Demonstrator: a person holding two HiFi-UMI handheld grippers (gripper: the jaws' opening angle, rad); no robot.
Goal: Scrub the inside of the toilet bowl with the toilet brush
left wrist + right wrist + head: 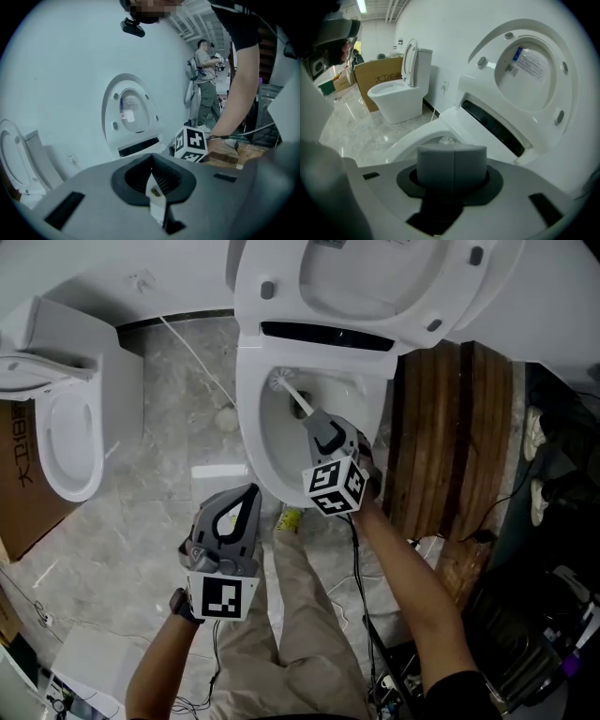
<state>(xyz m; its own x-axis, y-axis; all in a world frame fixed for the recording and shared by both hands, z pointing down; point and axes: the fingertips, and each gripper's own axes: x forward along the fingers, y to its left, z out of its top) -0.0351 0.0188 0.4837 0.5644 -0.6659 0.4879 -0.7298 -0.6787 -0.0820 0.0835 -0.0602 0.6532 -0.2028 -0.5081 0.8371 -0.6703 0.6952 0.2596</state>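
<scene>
The white toilet bowl (247, 413) stands open below me with its lid (375, 277) raised. The toilet brush's white bristle head (281, 381) rests against the far left inner wall of the bowl. Its grey handle (302, 404) slants back to my right gripper (317, 421), which is shut on it over the bowl. The right gripper view shows the grey handle end (452, 166) clamped between the jaws, with the bristle head (447, 139) beyond it inside the bowl (408, 140). My left gripper (246, 495) hangs shut over the floor, left of the bowl, holding nothing (152, 180).
A second toilet (70, 427) and a cardboard box (14, 474) stand at the left. Wooden boards (459, 427) lie right of the bowl. Cables and a small yellow item (291, 518) are on the marble floor. Another person (206, 79) stands far off.
</scene>
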